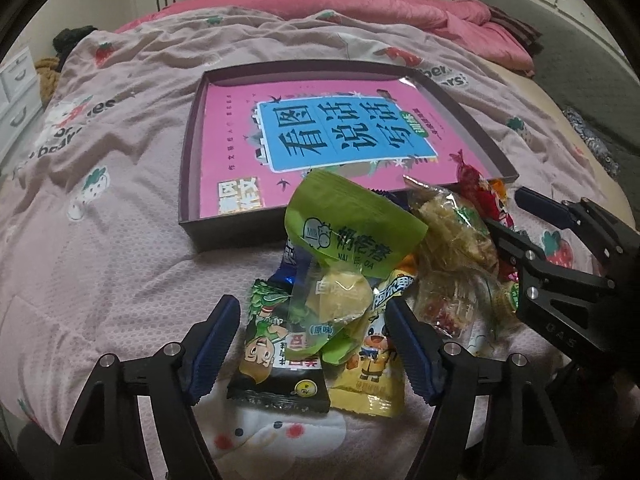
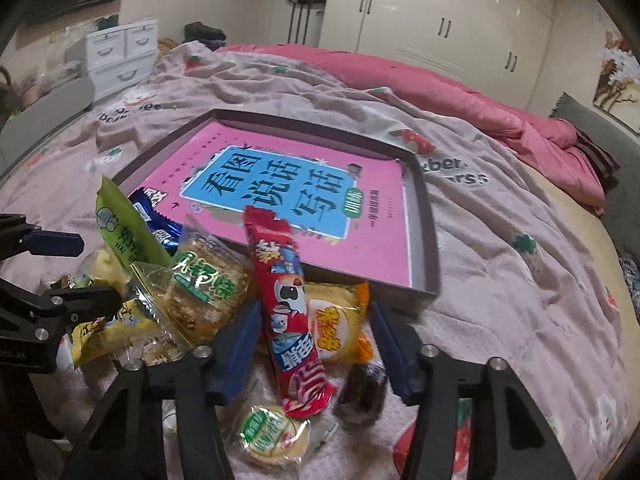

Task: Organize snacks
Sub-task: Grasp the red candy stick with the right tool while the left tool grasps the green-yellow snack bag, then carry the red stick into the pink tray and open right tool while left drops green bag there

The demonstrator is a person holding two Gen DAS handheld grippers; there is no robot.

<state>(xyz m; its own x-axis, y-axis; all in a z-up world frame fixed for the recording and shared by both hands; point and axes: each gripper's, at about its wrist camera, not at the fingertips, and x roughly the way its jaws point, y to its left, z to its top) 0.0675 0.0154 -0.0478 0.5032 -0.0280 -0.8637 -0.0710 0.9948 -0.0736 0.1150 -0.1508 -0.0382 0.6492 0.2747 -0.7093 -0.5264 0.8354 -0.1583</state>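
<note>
A heap of snack packets lies on the bed in front of a shallow dark box (image 1: 188, 184) with a pink book (image 1: 236, 120) in it. My left gripper (image 1: 312, 304) is open and straddles a black cartoon packet (image 1: 272, 364), a green packet (image 1: 352, 216) and a yellow packet (image 1: 372, 380). My right gripper (image 2: 316, 307) is open around a red stick packet (image 2: 288, 312) and an orange round-cake packet (image 2: 336, 320), its blue pads close on either side. The red packet's top leans on the box (image 2: 424, 216) rim. The right gripper (image 1: 520, 220) also shows beside clear biscuit packets (image 1: 452, 232).
The bed is covered by a rumpled pale pink sheet (image 1: 120, 240) with a pink quilt (image 2: 460, 100) bunched at the back. A round green-label cake (image 2: 272, 432) and a dark wrapped sweet (image 2: 360, 396) lie near my right fingers. White drawers (image 2: 120, 56) stand far left, wardrobes behind.
</note>
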